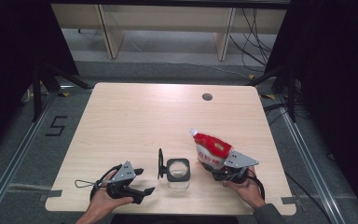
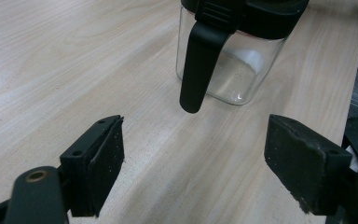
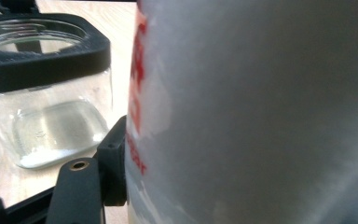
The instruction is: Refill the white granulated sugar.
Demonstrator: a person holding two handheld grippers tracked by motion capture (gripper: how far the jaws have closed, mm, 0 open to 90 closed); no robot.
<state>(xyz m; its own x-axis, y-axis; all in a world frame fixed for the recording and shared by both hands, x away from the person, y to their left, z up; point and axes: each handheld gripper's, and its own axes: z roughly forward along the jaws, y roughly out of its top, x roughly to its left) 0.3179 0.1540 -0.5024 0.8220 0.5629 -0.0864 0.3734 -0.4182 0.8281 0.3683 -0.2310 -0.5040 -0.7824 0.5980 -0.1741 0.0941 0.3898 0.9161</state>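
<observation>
I take the glass jar (image 1: 179, 172) as my landmark; it stands upright on the wooden table (image 1: 135, 121), near the edge closest to me. Its body is clear and squarish, with a black collar round the mouth, and the black lid (image 1: 160, 163) is swung open and stands on edge at the jar's left side. In my left gripper view a black latch (image 2: 198, 65) hangs down the jar's near wall from the collar. A thin white layer lies on the jar's floor, seen through the glass in my right gripper view.

My right gripper (image 1: 221, 167) is just to the right of the jar, and it grips a red and white pouch (image 1: 210, 148). The pouch lies tilted, its white spout (image 1: 193, 132) pointing up and away from me, past the jar's far right corner. In my right gripper view the pouch (image 3: 261, 112) is pale grey with red print along one edge, and my left pad presses flat against that side. The pouch is beside the jar, not over its mouth, and I cannot tell whether the two touch.

My left gripper (image 1: 142, 182) is to the left of the jar, near it but apart, low over the table. Its jaws stand wide open with nothing between them, only bare wood, and they point toward the jar's latch side.
</observation>
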